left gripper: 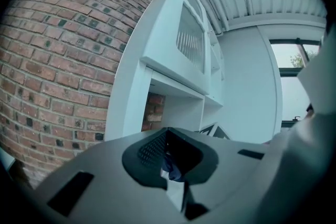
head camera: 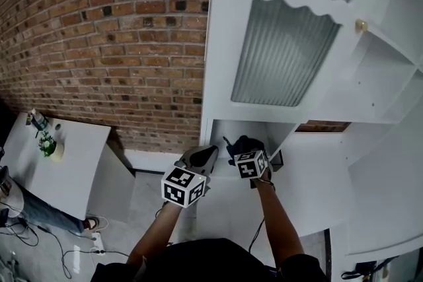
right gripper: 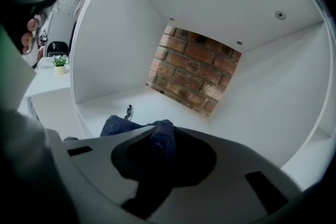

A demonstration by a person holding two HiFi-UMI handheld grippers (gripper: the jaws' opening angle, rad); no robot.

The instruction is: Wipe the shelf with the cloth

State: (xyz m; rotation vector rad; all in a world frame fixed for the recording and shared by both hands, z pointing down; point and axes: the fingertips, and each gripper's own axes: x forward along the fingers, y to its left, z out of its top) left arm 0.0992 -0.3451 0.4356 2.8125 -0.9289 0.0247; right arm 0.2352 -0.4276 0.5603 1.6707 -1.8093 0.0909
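Okay, head view first: your right gripper point(head camera: 247, 156) is at the mouth of the open shelf point(head camera: 226, 132) compartment with the dark cloth point(head camera: 241, 144) bunched at its tip. Your left gripper point(head camera: 206, 154) hangs just beside it, outside the white frame. My read on the risk: the left one is close enough to clip the frame edge or knock the right hand once you start sweeping, so get it clear. Left gripper view: jaws drawn together, nothing of the task in them. A small bluish-white bit shows at the seam and I can't tell what it is. That gripper points at the cabinet front and the brick wall point(left gripper: 47, 60), not into the compartment. Right gripper view: jaws clamped on a narrow fold of the cloth point(right gripper: 161, 139), the rest flopping off to the left. Can't tell whether any of it touches the shelf floor point(right gripper: 157, 102). A pinch that thin could pull free under drag, or the wad skids and the gripper body scrapes the paint instead. A small dark object point(right gripper: 128, 111) also stands on the floor near the front. A wipe could shove it toward the back, where brick shows and the compartment looks open, and it may drop behind. The side walls and ceiling sit close, so wide strokes could bang the gripper.
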